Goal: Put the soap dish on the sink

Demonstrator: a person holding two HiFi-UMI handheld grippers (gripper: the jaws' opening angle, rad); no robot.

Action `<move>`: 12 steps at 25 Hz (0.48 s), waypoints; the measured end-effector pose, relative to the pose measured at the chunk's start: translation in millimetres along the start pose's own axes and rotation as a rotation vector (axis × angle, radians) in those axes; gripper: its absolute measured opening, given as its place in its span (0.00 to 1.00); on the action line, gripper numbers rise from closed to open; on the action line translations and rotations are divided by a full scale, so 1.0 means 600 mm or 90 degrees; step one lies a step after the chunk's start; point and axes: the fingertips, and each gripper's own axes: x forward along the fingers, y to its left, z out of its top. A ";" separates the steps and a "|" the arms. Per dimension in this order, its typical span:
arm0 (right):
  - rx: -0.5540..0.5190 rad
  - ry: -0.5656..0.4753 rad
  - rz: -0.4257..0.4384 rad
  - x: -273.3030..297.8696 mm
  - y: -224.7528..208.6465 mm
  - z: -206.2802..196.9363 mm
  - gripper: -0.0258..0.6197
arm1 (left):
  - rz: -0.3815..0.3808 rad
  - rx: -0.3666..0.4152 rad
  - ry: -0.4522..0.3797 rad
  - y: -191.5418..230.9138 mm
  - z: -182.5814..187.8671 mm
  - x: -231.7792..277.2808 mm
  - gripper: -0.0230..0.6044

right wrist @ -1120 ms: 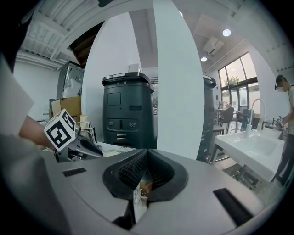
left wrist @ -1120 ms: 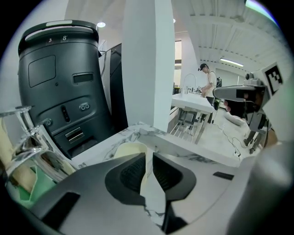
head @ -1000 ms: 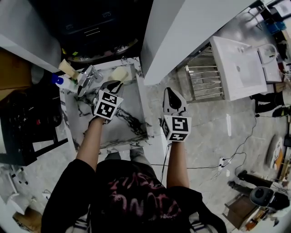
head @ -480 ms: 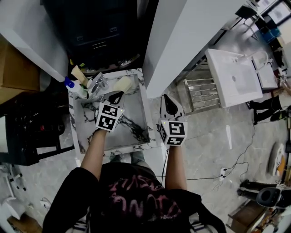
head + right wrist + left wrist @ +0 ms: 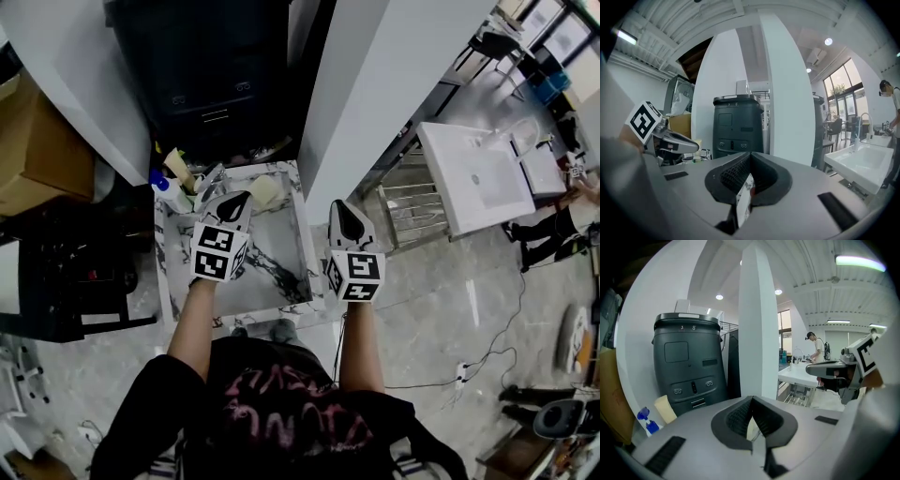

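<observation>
Soap dish (image 5: 265, 192) sits on the sink's (image 5: 281, 274) far rim, just ahead and slightly right of left gripper (image 5: 236, 201), farther from right gripper (image 5: 339, 210); both grippers clenched on nothing.

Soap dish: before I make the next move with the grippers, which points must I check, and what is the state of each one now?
1. Dish on the sink: ok. A cream soap dish lies at the back right corner of the marble sink.
2. Left gripper empty: ok. Its jaws are together with nothing between them.
3. Right gripper empty: ok. Its jaws are together, and it hangs just right of the sink.
4. Left gripper clear of the dish: cannot tell. From above its tips are close beside the dish, and their height does not show.
5. Faucet and blue-capped bottle out of the way: ok. Both stand at the back left.
</observation>
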 end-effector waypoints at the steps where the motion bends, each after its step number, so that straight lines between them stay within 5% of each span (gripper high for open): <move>1: 0.000 -0.005 0.001 -0.001 0.003 0.006 0.06 | 0.005 0.007 -0.007 0.003 0.009 -0.008 0.06; 12: 0.001 -0.039 -0.004 -0.025 0.014 0.055 0.06 | 0.047 0.021 -0.107 0.032 0.104 -0.096 0.06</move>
